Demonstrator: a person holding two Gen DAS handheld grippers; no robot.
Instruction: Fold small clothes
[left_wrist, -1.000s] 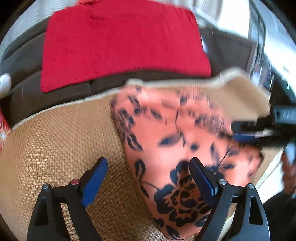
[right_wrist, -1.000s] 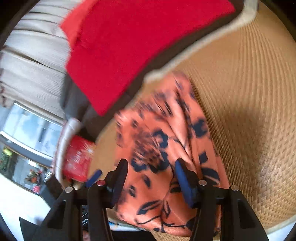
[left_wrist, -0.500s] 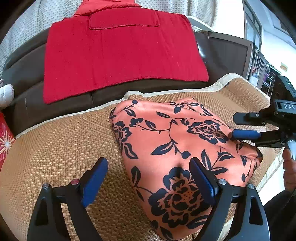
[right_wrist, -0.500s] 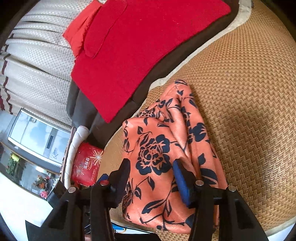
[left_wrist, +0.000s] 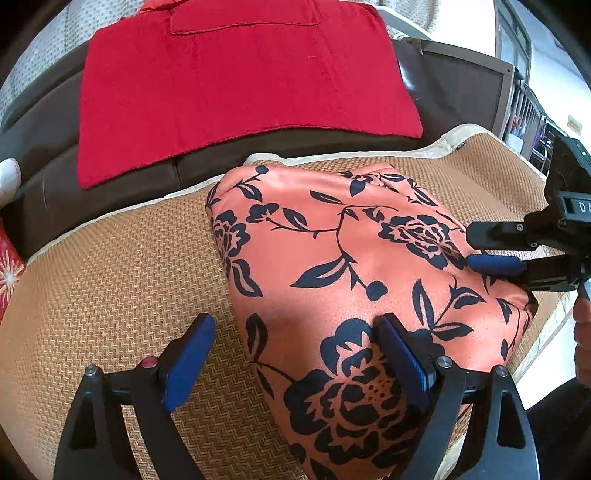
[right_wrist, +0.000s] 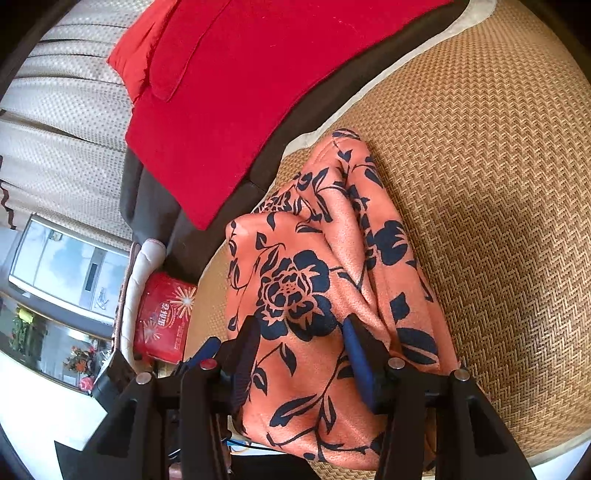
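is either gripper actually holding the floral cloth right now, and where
No. The left gripper and right gripper both stand open over the orange floral garment; no fold is pinched.

Orange floral garment (left_wrist: 332, 258): near end runs off the bottom edge in the left wrist view; its folded layers hide what is underneath. Right tongs (left_wrist: 495, 251): body cut by the frame's right edge, label readable only as "DA". Red packet (right_wrist: 164, 317): print too small to read. Woven mat (right_wrist: 498, 184) under the garment hidden.
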